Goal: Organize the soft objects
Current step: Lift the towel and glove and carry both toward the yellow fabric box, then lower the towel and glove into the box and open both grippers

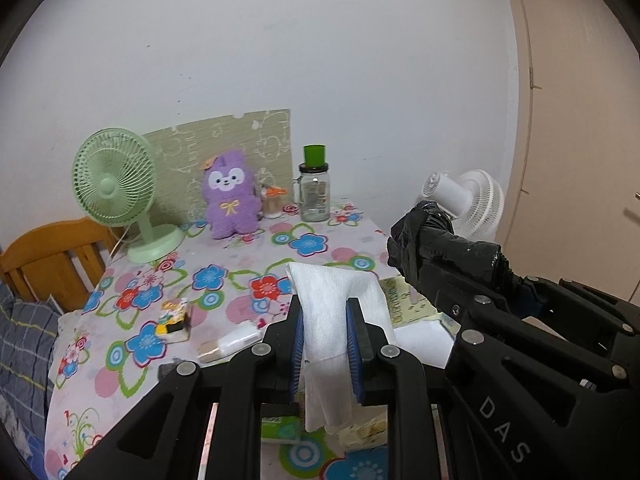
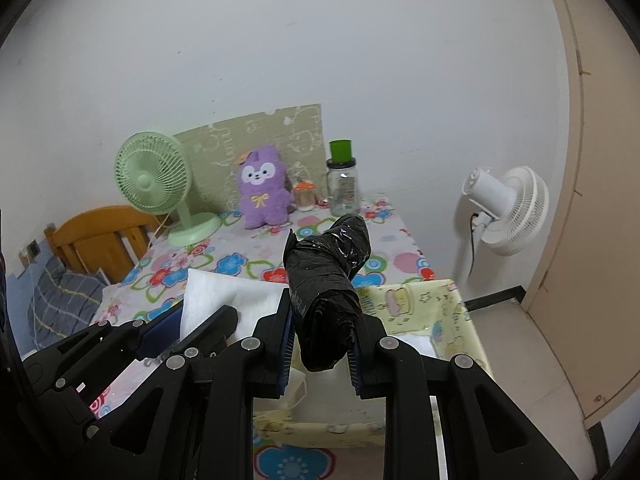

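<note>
Left wrist view: your left gripper has its jaws clamped on a white cloth. Cloth sits between the two blue pads, its top sticking up past the fingertips and its lower end hanging down below them, off the counter. Just to the right in that view your right gripper crosses the frame, holding a black bundle that pokes out forward above the counter's right edge.

Right wrist view: jaws pinched narrow on the black bundle, a crinkly plastic-wrapped roll. Its near end sits between the pads of your right gripper; the far end juts forward and up past the tips. Your left gripper shows at lower left, close beside, with the white cloth in it.

Both things are held up clear of the floral-covered counter. At the counter's back by the wall: green fan on the left, purple plush in the middle, glass jar with a green cap to its right. White fan stands off the counter's right side. Yellow patterned box lies under and just right of the black bundle.
</note>
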{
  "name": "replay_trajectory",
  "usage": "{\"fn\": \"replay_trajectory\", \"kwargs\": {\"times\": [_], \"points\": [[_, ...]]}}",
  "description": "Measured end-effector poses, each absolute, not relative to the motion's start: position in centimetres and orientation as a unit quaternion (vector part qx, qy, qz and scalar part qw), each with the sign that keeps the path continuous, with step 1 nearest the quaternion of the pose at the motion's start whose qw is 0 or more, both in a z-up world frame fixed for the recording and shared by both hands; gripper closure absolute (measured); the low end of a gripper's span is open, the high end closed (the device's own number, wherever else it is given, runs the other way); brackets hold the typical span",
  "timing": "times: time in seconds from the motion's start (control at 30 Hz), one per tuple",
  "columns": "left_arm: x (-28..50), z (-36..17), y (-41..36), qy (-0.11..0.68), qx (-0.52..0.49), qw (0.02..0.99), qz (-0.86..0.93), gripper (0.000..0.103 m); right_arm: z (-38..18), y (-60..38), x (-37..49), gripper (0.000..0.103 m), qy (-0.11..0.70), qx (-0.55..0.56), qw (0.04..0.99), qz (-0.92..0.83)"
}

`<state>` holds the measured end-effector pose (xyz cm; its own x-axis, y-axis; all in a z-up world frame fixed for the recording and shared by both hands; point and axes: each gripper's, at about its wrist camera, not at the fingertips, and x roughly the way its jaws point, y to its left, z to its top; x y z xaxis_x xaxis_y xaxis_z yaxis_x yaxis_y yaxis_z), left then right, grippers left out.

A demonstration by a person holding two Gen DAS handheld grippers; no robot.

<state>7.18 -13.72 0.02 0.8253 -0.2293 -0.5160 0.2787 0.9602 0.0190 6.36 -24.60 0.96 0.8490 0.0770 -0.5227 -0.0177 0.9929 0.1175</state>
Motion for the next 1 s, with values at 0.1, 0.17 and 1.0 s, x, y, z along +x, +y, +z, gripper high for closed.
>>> {"fn": "replay_trajectory", "kwargs": {"times": [0.1,0.17,1.0], "points": [[7.6,0.0,-14.7,0.264,0.051,0.953,-0.141,0.085,0.9,-25.5,6.5,0.077,0.274,0.057,0.960,0.018],[7.7,-0.1,-15.2,0.264,0.053,0.952,-0.145,0.085,0.9,-26.1,6.6,0.077,0.273,0.058,0.960,0.013],[12.2,-5.5,-19.2,0.341,0.066,0.922,-0.169,0.080,-4.7,-30.2,10.2,0.077,0.346,0.093,0.933,-0.022]]}}
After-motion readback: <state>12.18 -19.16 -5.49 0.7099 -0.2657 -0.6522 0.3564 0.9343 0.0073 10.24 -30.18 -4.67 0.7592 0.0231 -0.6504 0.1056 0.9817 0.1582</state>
